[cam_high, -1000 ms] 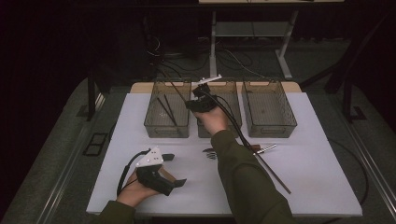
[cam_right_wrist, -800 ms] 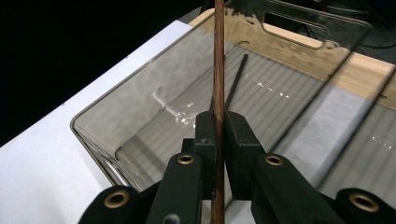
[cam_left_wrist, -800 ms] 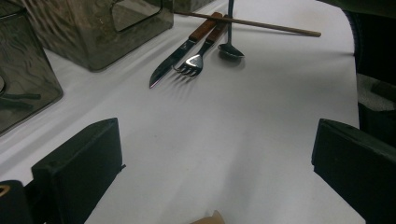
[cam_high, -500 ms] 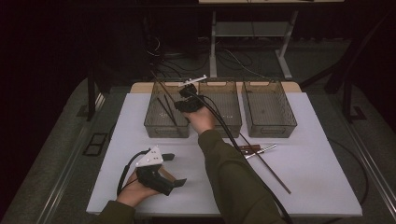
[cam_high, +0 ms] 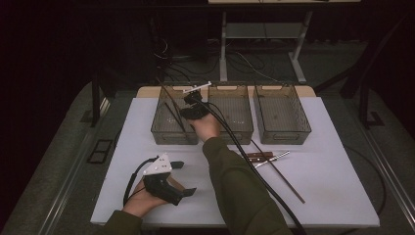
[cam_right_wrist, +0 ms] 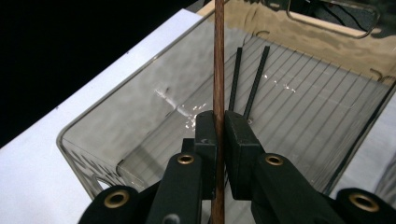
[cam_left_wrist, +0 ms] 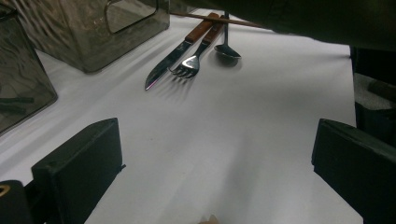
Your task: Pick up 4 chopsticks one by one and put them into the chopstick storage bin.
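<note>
Clearly the right tongs (cam_right_wrist: 218, 122) are clamped on a slim brown wooden chopstick (cam_right_wrist: 218, 56), their flat black pads pressed against its round shaft from both sides with no gap showing. The chopstick runs straight up between the pads and out over the leftmost bin (cam_right_wrist: 140, 121), a smoky translucent plastic box with rounded corners, a ribbed floor and a cut-out handle in its end wall. Two thin black chopsticks (cam_right_wrist: 246, 81) already lie side by side on that ribbed floor. In the high view the right tongs (cam_high: 188, 100) hang above the same bin (cam_high: 161, 128), first in a row of three alike along the far edge of the white tabletop (cam_high: 333, 166).

The left tongs (cam_left_wrist: 217, 154) stand wide apart, their blocky matt-black jaws at either side of bare white tabletop (cam_left_wrist: 261, 121), holding and touching nothing. In the high view they (cam_high: 183, 178) rest low at the near left, in the person's hand. Ahead of them lie a knife (cam_left_wrist: 173, 58) with a reddish wooden handle and shiny blade, a steel fork (cam_left_wrist: 189, 65) just beside it, a small steel spoon (cam_left_wrist: 227, 50), and another thin brown chopstick (cam_left_wrist: 219, 18) crossing behind the handles.
</note>
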{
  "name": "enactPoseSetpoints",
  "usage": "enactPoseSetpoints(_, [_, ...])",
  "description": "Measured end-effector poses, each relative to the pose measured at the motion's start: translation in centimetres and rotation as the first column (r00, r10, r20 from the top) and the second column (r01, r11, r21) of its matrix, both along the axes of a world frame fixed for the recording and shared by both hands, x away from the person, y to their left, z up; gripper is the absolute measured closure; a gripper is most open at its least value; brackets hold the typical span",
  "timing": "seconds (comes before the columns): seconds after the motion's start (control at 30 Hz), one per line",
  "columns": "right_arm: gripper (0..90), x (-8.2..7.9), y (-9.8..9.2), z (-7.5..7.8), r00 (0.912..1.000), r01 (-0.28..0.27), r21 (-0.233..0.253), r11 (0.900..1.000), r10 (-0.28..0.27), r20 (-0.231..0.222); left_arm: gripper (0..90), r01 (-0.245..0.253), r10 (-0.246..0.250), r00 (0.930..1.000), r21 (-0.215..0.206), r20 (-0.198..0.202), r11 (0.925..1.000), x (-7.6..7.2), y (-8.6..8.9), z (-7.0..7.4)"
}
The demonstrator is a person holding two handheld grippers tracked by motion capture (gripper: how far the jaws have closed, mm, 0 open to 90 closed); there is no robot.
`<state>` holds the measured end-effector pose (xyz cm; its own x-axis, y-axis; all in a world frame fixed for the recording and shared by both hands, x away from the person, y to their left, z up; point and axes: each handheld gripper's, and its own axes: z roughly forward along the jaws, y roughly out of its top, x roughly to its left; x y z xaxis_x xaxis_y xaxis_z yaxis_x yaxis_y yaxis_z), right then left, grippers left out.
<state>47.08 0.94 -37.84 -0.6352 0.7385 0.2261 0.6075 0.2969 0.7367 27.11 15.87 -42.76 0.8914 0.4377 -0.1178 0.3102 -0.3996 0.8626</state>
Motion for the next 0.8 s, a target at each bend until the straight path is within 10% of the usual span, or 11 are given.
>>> enactPoseSetpoints(0.2, [63.0, 0.0, 0.2, -0.4, 1.0, -0.001, -0.018, 1.0, 0.001, -0.003, 0.9, 0.0, 0.0, 1.0, -0.001, 0.0, 1.0, 0.0, 0.0, 0.0])
enactPoseSetpoints(0.8, [49.4, -2.8, -3.6, 2.6, 0.9967, -0.074, -0.036, 0.997, 0.075, 0.029, 0.8, -0.004, 0.004, 1.0, 0.001, 0.007, 1.0, 0.1, 0.1, 0.0])
